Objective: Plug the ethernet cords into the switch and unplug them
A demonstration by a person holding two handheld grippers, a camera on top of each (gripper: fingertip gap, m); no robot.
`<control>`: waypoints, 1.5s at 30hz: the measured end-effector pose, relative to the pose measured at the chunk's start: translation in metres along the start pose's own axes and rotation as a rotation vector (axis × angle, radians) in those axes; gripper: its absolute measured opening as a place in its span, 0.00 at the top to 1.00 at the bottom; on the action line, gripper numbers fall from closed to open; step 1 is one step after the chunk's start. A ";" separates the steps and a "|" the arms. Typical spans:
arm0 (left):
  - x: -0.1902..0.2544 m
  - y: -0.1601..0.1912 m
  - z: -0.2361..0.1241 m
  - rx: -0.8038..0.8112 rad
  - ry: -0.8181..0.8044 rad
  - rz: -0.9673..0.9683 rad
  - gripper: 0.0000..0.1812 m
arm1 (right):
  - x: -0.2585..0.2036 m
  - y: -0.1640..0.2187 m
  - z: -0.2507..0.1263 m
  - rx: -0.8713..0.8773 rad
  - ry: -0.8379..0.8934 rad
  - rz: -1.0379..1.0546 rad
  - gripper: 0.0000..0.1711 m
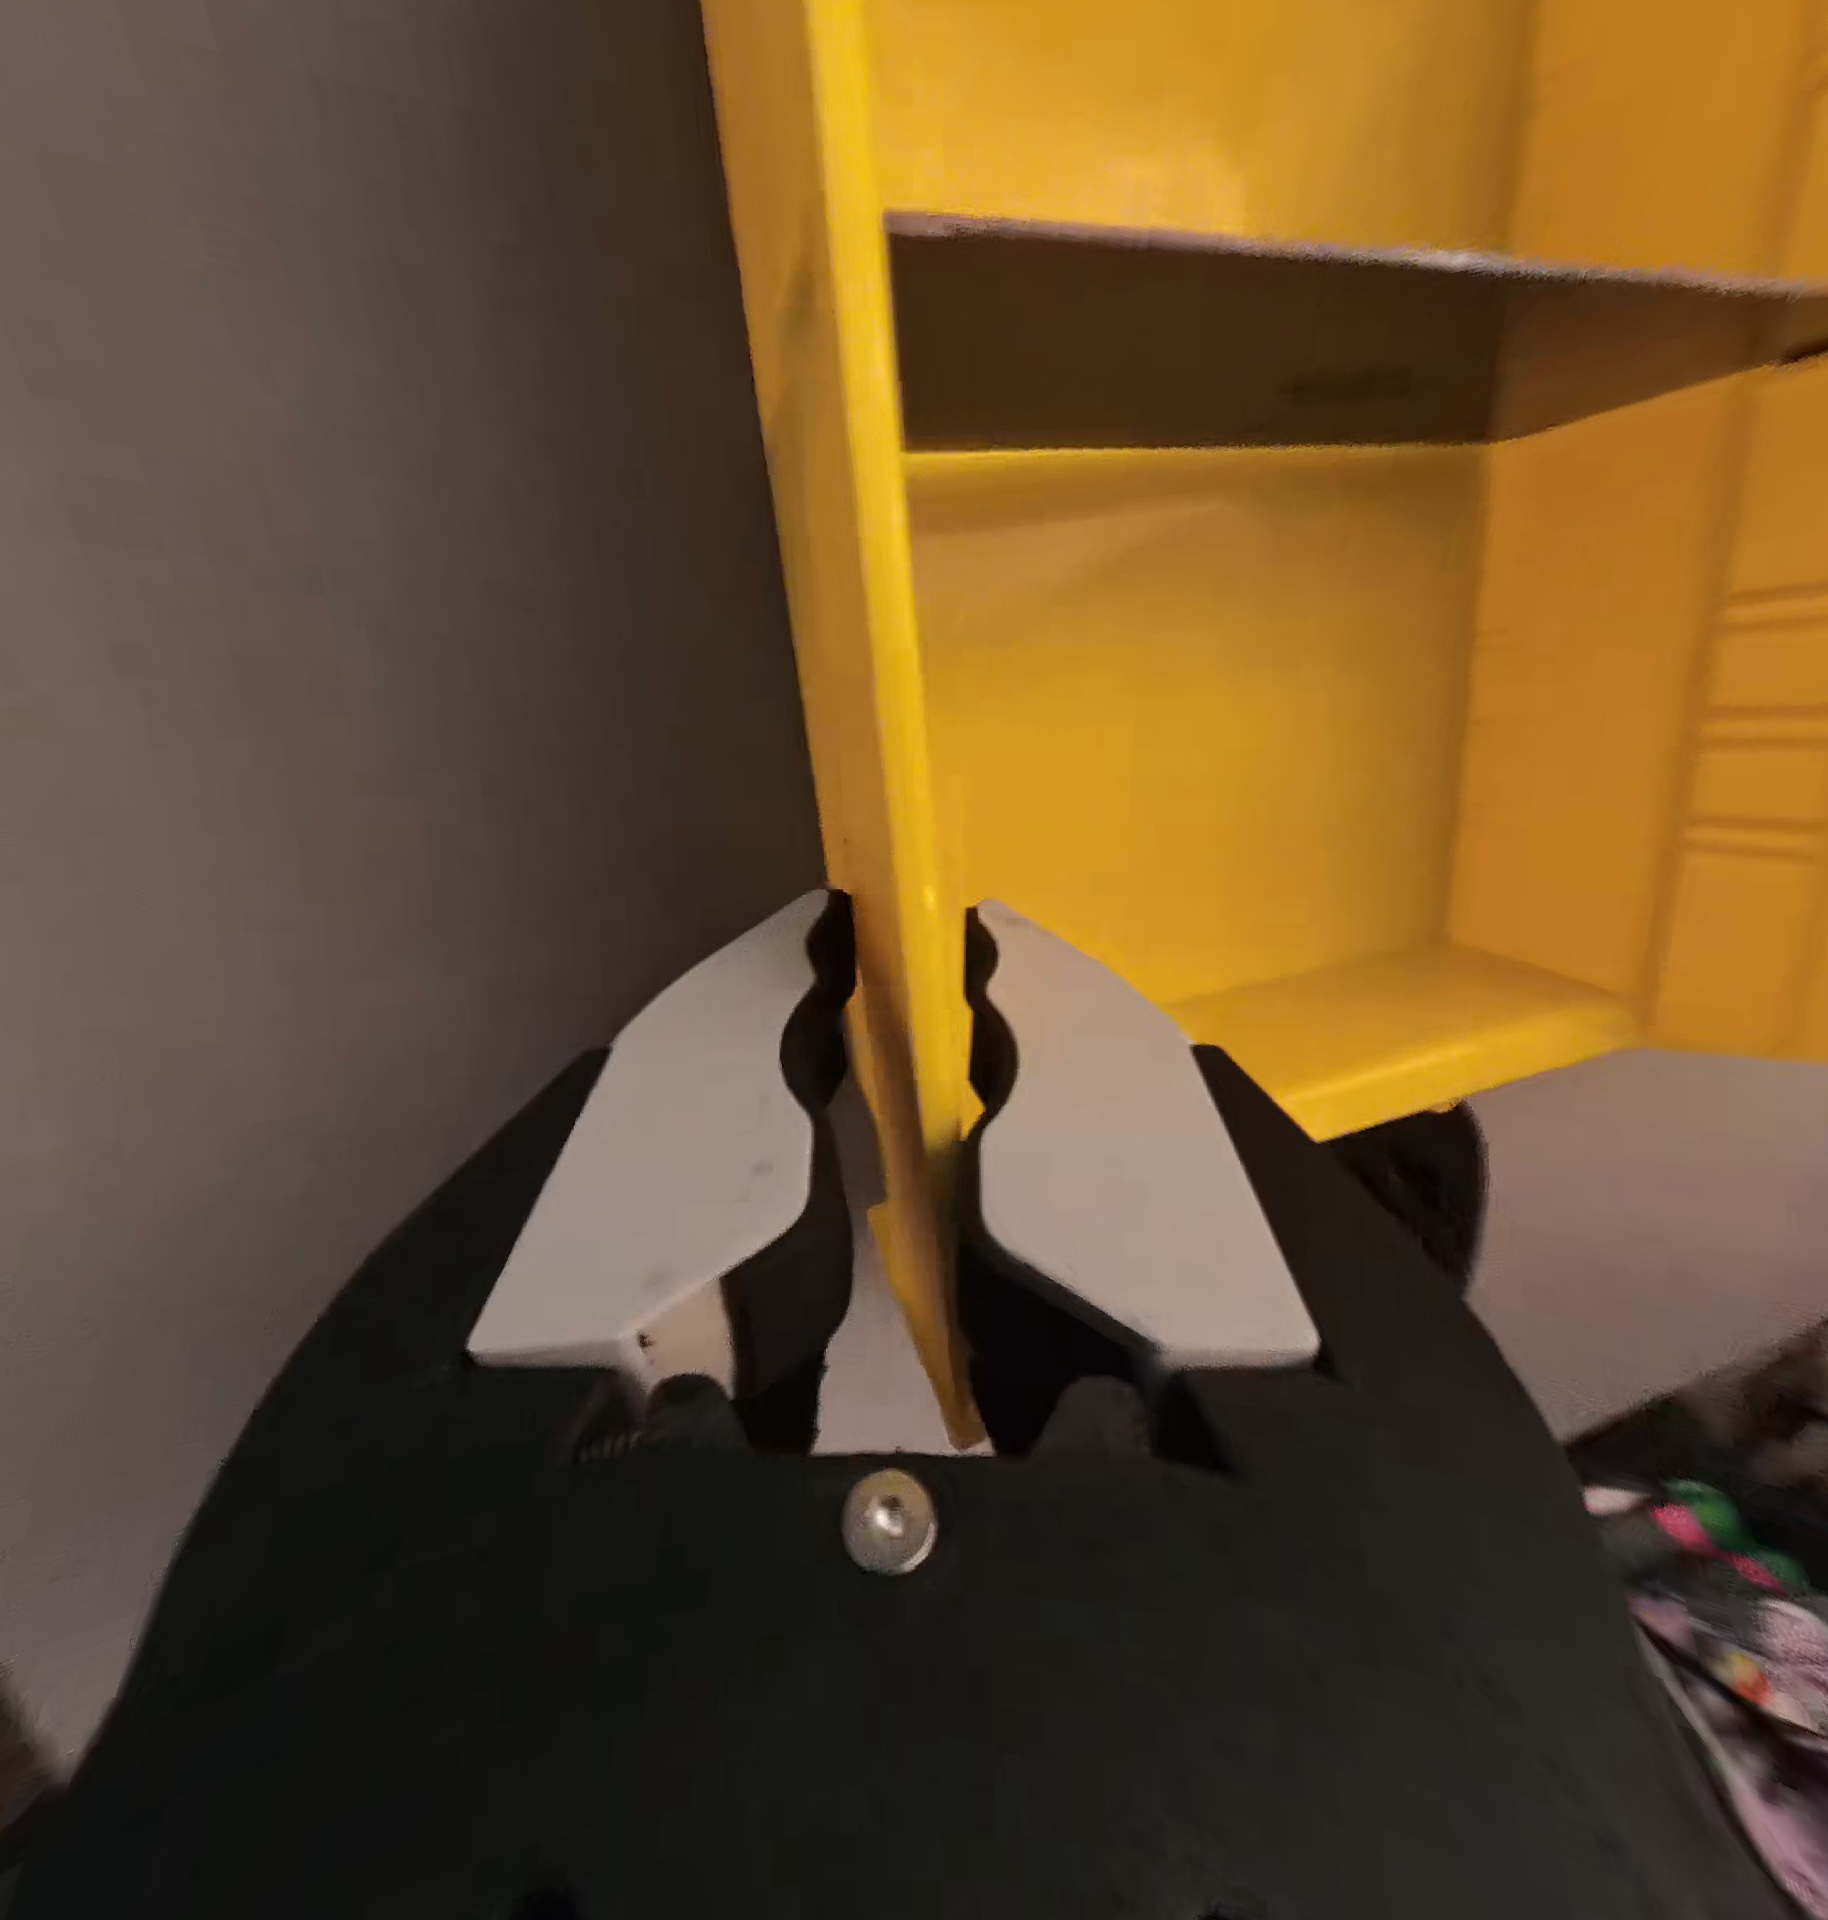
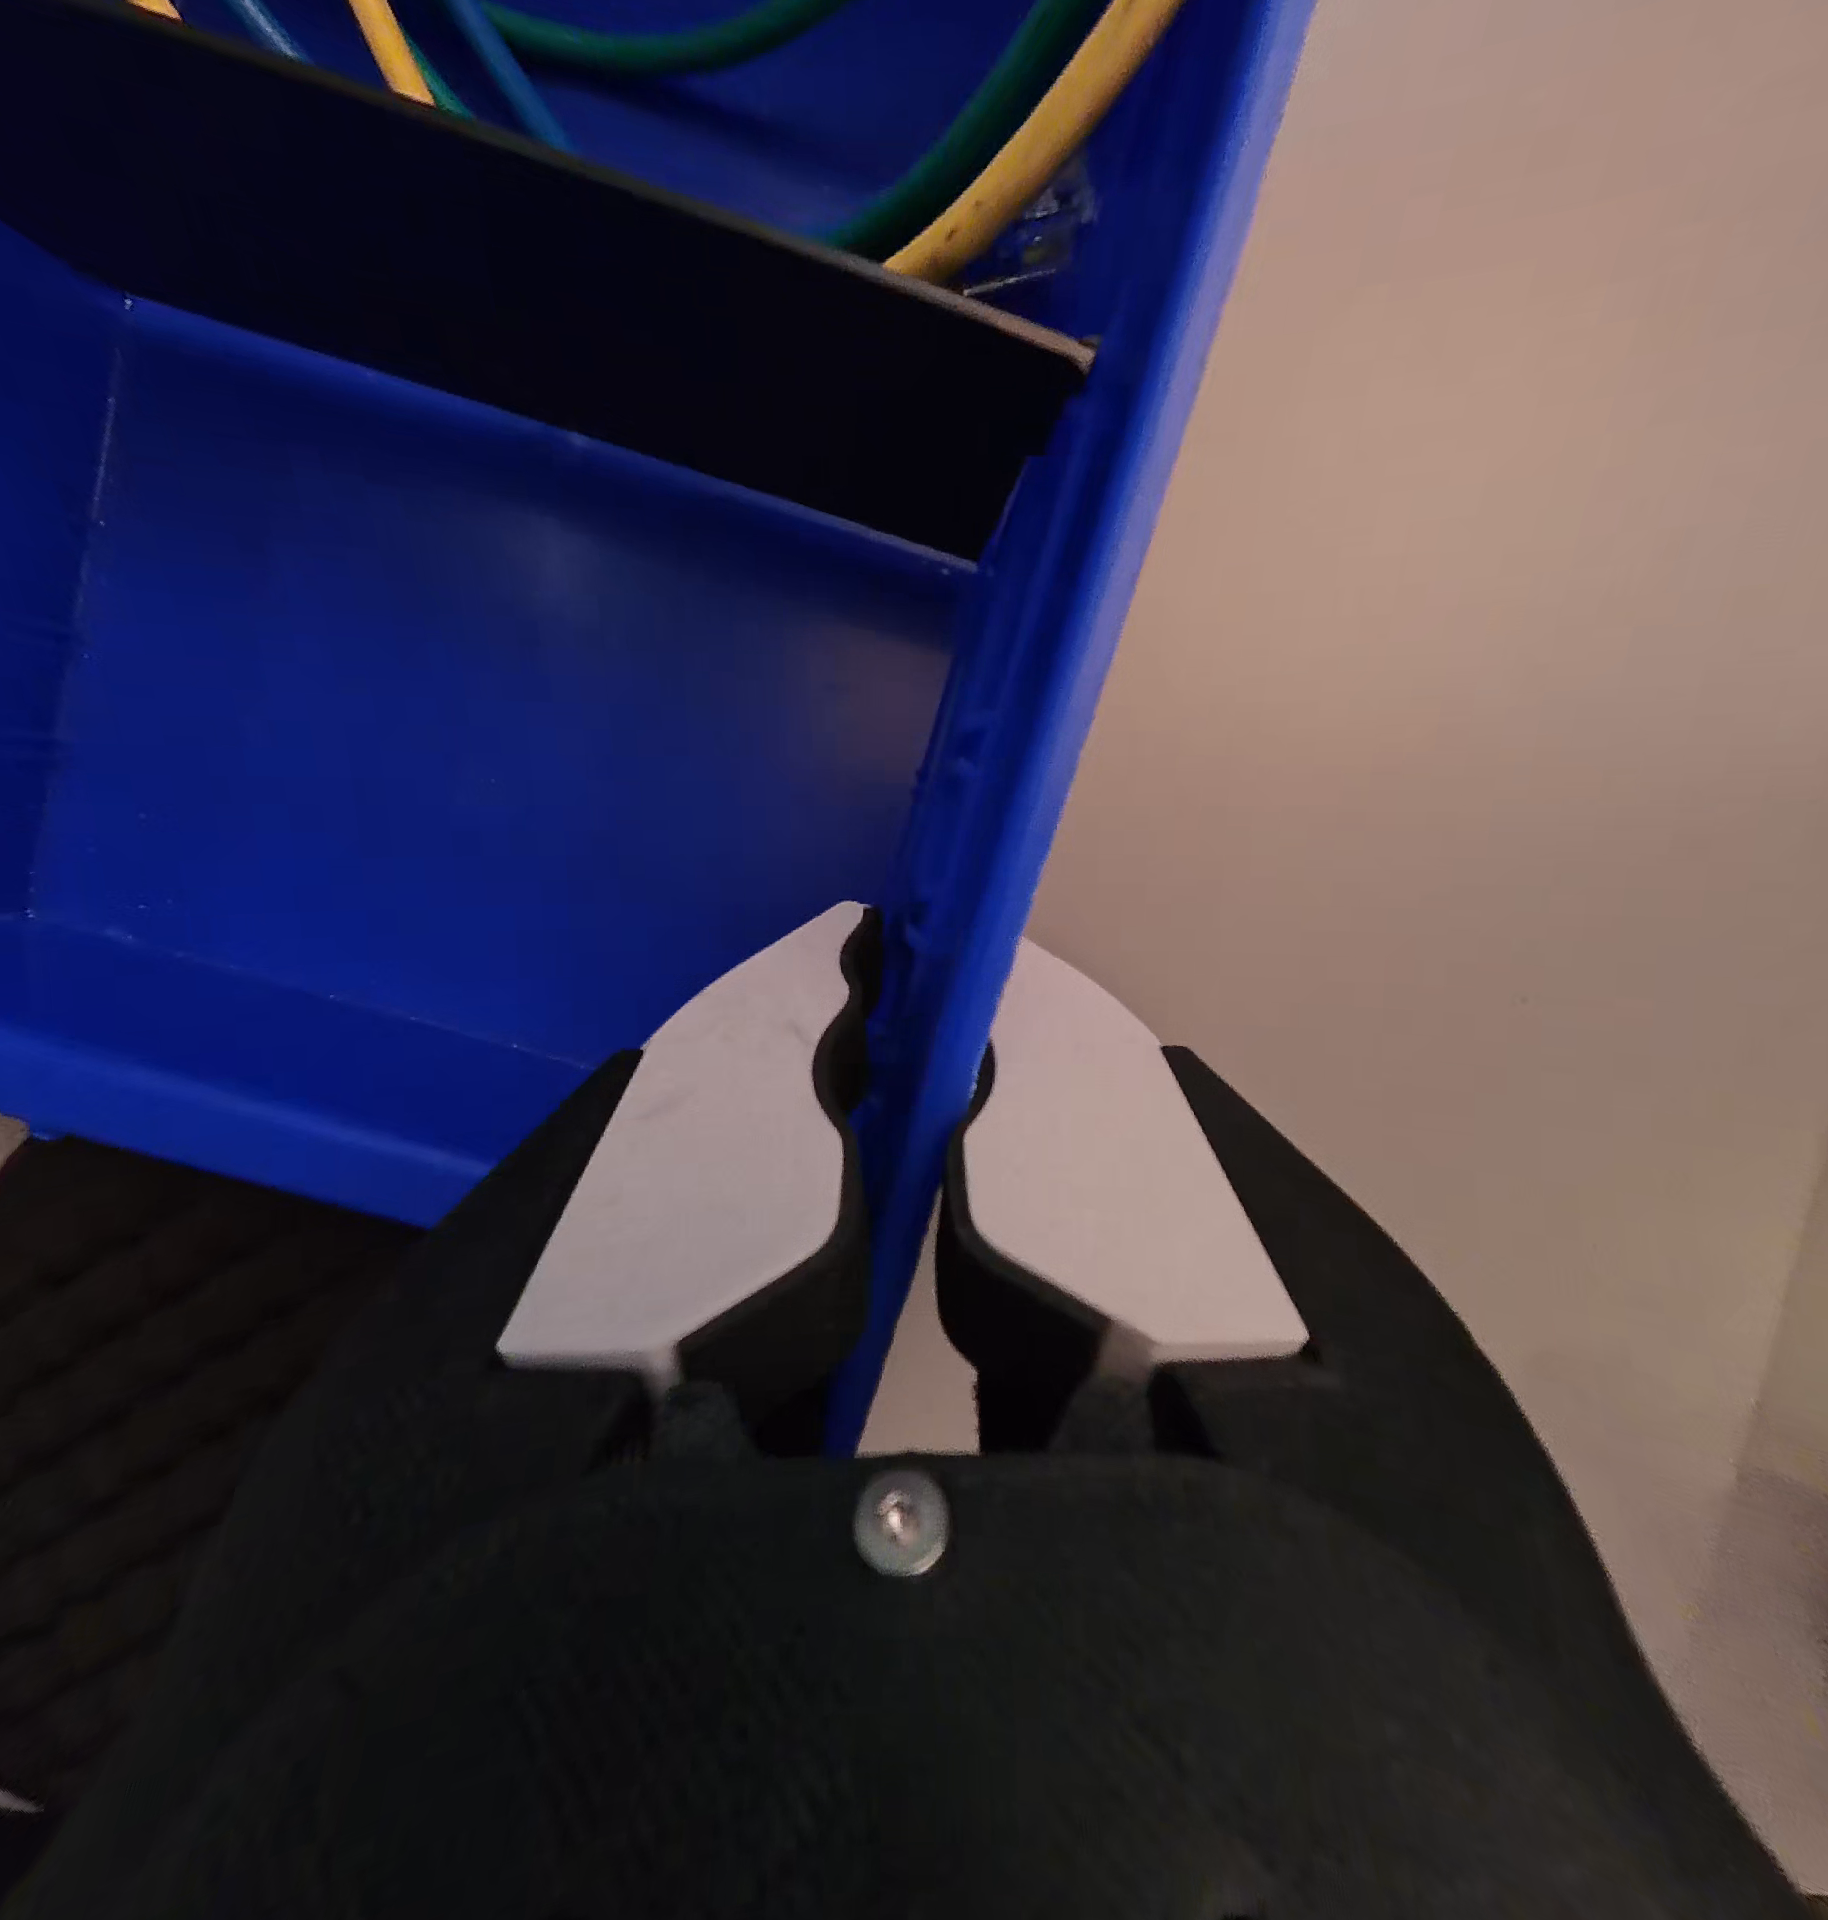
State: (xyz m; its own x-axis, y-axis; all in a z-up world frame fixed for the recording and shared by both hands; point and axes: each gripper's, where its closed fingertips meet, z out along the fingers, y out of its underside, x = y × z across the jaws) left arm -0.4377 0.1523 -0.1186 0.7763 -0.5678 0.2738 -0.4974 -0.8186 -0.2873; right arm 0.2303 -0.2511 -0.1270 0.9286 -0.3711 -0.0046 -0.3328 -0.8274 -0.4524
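We've got the left gripper (image 1: 905,914) clamped on the yellow bin (image 1: 1201,675) wall, right gripper (image 2: 931,935) pinching the blue bin (image 2: 422,675) wall; ethernet cords (image 2: 1003,197) behind its black divider (image 2: 536,312), prob. loose.

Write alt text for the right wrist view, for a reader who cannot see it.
The right tool is shut on the side wall of a blue plastic bin, one finger inside and one outside. A black divider crosses the bin; behind it lie yellow, green and blue ethernet cords. The near compartment looks empty, and a pale surface lies to the right.
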 end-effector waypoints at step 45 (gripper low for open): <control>0.153 -0.019 -0.029 -0.011 -0.044 0.551 0.74 | -0.411 -0.151 0.044 -0.106 -0.397 -0.299 0.63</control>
State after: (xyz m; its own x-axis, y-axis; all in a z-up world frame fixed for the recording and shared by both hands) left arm -0.3204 0.0787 -0.0450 0.4155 -0.9084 0.0468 -0.8386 -0.4025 -0.3672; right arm -0.0939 0.0445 -0.0962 0.9698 0.0606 -0.2361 -0.0382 -0.9189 -0.3928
